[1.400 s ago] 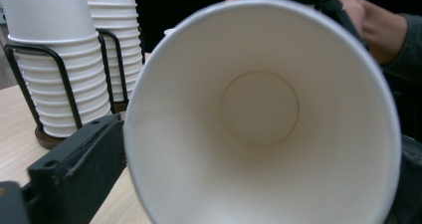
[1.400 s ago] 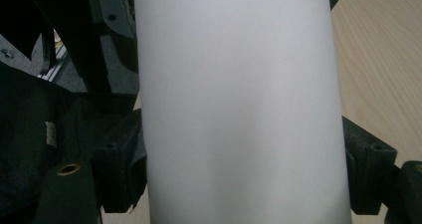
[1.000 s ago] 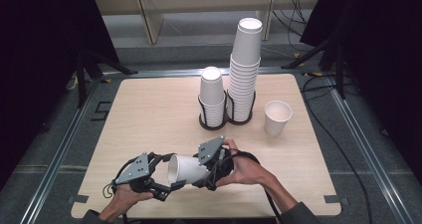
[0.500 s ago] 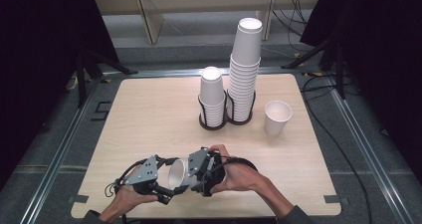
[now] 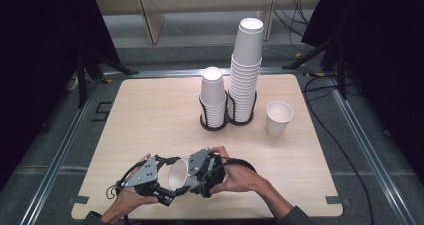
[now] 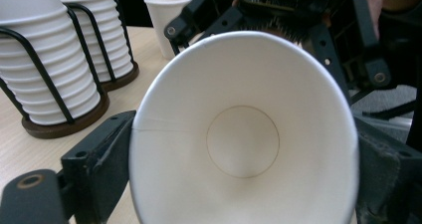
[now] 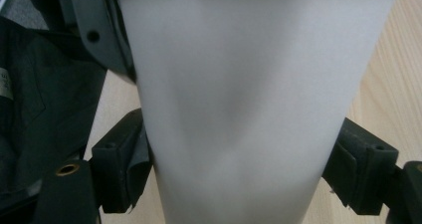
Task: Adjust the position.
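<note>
Paper cup is lying sideways at the table's 6 o'clock edge, long axis running 9 to 3 between both tools. Left gripper is clamping the rim end; right gripper is squeezing the base end. Neither is nearer.
</note>
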{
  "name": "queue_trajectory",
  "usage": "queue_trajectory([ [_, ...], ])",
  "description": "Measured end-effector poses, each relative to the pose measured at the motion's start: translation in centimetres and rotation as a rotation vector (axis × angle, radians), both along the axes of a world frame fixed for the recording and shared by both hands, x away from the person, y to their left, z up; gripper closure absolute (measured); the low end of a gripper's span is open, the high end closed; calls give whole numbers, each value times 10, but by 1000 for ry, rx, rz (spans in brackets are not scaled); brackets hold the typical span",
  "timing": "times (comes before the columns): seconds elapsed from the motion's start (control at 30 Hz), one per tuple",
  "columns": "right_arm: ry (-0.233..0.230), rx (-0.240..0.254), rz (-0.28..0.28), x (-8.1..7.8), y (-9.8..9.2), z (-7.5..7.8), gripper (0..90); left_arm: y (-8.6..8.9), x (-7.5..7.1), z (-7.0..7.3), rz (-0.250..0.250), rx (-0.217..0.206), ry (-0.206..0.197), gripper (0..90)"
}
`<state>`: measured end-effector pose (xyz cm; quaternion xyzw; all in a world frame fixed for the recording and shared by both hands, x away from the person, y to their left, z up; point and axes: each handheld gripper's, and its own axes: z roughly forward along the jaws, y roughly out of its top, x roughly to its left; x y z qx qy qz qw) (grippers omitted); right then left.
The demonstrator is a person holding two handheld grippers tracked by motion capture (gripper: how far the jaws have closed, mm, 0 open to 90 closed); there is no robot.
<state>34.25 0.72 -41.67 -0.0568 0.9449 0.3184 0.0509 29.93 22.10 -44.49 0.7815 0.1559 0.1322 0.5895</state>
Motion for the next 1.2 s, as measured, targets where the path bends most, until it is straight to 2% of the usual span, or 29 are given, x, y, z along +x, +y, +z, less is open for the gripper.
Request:
queue_trajectory([
  [0.1, 11, 13, -20, 2, -5, -1, 223, 2, 0, 1, 14, -38, -12, 111],
  [0.13, 17, 23, -26, 3, -7, -2, 224, 3, 0, 3, 21, -30, -8, 111],
  [0.17, 33, 32, -33, 5, -10, -3, 223, 4, 0, 3, 23, -56, -16, 115],
  [0.2, 36, 30, -50, 6, -13, -4, 223, 6, 0, 5, 27, -55, -23, 149],
  [0.23, 35, 27, -67, 8, -16, -6, 223, 8, 0, 6, 33, -57, -30, 142],
  [0.3, 51, 43, -95, 12, -23, -9, 223, 12, 1, 8, 47, -88, -25, 148],
  [0.37, 68, 93, -129, 17, -31, -13, 221, 14, 2, 8, 65, -108, -20, 146],
  [0.5, 68, 220, -251, 28, -52, -17, 218, 17, 5, 7, 91, -140, 5, 146],
  [0.6, 70, 328, -354, 37, -70, -21, 217, 17, 6, 5, 126, -125, 13, 146],
  [0.73, 66, 421, -448, 44, -89, -21, 215, 18, 8, 3, 174, -108, 19, 146],
  [0.97, 47, 494, -561, 49, -116, -24, 213, 24, 13, 2, 261, -102, 17, 147],
  [1.07, 62, 540, -604, 51, -126, -26, 213, 27, 15, 1, 284, -99, 13, 146],
  [1.13, 66, 558, -624, 52, -132, -28, 213, 27, 15, 1, 298, -99, 20, 146],
  [1.17, 40, 552, -637, 53, -137, -28, 212, 27, 15, 1, 304, -97, 19, 147],
  [1.2, 42, 554, -646, 53, -140, -28, 212, 28, 16, 1, 309, -91, 18, 147],
])
